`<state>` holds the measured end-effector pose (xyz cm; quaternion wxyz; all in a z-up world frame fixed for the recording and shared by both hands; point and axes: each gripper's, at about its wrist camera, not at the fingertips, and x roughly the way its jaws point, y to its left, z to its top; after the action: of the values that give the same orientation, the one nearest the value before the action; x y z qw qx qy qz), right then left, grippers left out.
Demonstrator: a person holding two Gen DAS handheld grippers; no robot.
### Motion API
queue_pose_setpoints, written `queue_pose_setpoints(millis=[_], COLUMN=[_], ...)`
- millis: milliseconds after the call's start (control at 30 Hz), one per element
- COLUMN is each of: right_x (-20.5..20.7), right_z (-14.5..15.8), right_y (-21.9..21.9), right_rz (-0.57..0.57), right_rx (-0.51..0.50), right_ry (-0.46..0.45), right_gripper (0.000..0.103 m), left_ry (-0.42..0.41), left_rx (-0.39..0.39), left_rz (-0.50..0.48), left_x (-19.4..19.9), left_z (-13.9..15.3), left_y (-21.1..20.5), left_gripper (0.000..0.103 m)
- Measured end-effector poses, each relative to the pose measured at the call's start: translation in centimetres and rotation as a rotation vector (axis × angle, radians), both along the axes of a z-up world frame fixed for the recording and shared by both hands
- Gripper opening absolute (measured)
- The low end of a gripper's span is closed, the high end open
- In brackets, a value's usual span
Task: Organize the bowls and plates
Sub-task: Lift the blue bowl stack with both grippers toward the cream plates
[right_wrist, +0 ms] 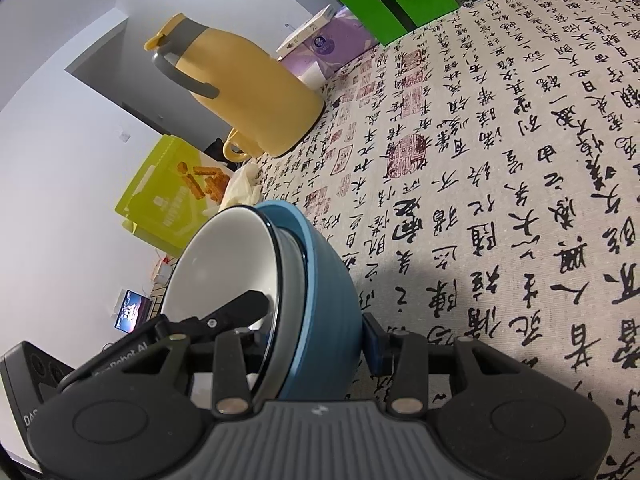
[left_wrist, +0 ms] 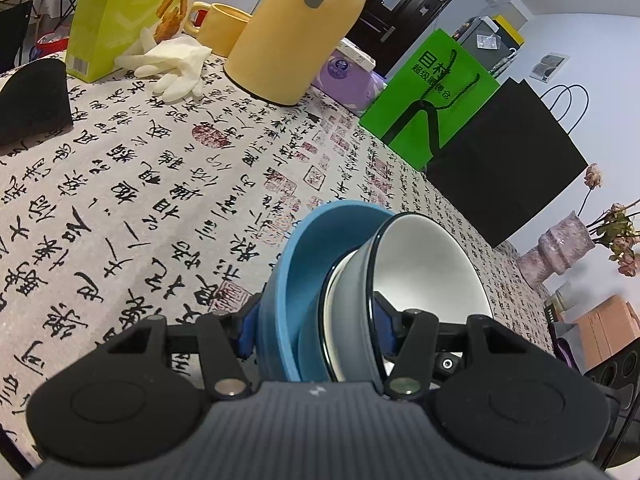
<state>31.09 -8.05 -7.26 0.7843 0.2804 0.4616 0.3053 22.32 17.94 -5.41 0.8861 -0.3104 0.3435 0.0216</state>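
Both tongs, left (left_wrist: 318,328) and right (right_wrist: 316,336), clamp the nested stack's rim: white bowl (left_wrist: 436,264) inside blue bowl (left_wrist: 288,280), carried tilted above the table (left_wrist: 140,184). Next I'd level it and set it down.

The blue bowl (left_wrist: 280,280) looked matt and finely ribbed outside, while the white bowl (left_wrist: 432,264) nested in it had a glossy glazed inside with a dark shiny rim. The tablecloth (left_wrist: 160,184) was coarse woven cloth, and the gloves (left_wrist: 176,64) looked like thin, smooth rubber.
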Motion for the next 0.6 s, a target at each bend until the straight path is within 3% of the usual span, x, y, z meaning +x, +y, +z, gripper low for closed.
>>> queue_pose_setpoints(millis=[600], right_x=[-1.1], right_z=[1.0], right_y=[-2.5], right_rz=[-0.026], right_rx=[0.017], right_ry=[-0.016], right_gripper=[0.041], left_ry=[-0.018], left_rx=[0.019], left_rz=[-0.021], left_x=[-0.4], left_z=[1.2], left_y=[-2.3], left_gripper=[0.055])
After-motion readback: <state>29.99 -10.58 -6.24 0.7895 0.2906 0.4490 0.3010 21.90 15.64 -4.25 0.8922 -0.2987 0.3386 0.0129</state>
